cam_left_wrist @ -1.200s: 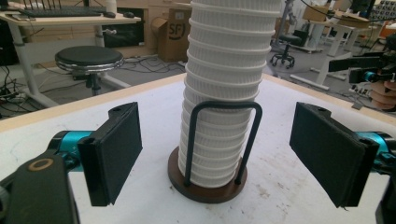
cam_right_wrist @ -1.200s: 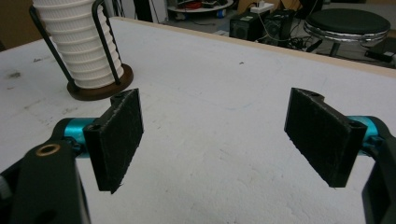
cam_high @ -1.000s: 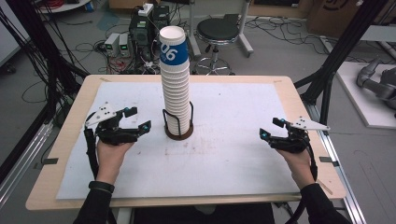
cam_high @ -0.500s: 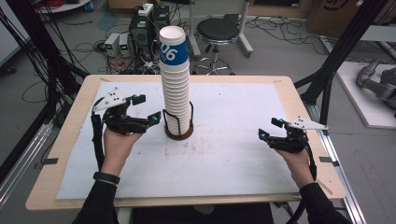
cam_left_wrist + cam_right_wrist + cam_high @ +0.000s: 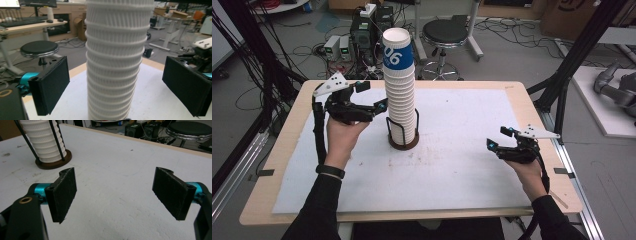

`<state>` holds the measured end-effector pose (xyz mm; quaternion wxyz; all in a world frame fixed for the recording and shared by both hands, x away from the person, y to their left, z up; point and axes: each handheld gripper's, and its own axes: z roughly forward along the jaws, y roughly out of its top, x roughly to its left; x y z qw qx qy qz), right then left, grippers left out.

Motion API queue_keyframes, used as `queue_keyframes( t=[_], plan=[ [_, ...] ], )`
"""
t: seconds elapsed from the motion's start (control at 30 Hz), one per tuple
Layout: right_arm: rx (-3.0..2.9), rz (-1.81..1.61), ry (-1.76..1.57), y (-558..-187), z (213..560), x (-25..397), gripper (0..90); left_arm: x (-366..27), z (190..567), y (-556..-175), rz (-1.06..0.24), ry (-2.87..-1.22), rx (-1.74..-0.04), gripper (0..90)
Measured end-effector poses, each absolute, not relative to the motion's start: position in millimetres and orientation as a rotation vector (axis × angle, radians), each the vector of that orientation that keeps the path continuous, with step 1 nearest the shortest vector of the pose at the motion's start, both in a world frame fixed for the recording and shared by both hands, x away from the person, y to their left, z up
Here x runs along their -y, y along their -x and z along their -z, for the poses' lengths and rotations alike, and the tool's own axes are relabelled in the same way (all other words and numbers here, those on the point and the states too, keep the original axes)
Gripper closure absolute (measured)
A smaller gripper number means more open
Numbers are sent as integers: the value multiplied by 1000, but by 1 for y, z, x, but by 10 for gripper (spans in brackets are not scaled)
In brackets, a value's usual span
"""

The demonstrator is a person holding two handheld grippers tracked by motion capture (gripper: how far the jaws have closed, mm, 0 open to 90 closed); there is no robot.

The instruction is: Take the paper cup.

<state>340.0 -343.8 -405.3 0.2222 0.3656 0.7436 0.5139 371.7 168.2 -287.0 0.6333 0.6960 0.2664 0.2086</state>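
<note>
cup stack (image 5: 399,87): tall, white ribbed paper cups, top cup blue-banded | pose: upright | location: in black wire holder (image 5: 403,131) on round brown base, tabletop centre

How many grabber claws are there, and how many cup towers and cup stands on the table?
Grippers: 2, left gripper and right gripper
Cup stacks: 1, the tall white cup stack
Cup holders: 1, the black wire holder around the stack's foot
Total: 4
</note>
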Motion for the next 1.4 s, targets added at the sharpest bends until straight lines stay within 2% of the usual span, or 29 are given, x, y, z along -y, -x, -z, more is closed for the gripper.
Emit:
queue_keyframes(
  t=[0.43, 1.0, 1.1, 1.4],
  plan=[
    [-2068, -1425, -998, -340, 406, 342, 202, -146, 266, -394, -473, -1613, -560, 67],
    [-2071, -1436, -985, -340, 405, 341, 202, -126, 264, -414, -454, -1637, -559, 68],
    [-2071, -1446, -981, -339, 405, 340, 202, -126, 264, -415, -454, -1641, -551, 106],
    [-2082, -1509, -948, -337, 391, 330, 202, -126, 265, -414, -459, -1636, -547, 109]
  ],
)
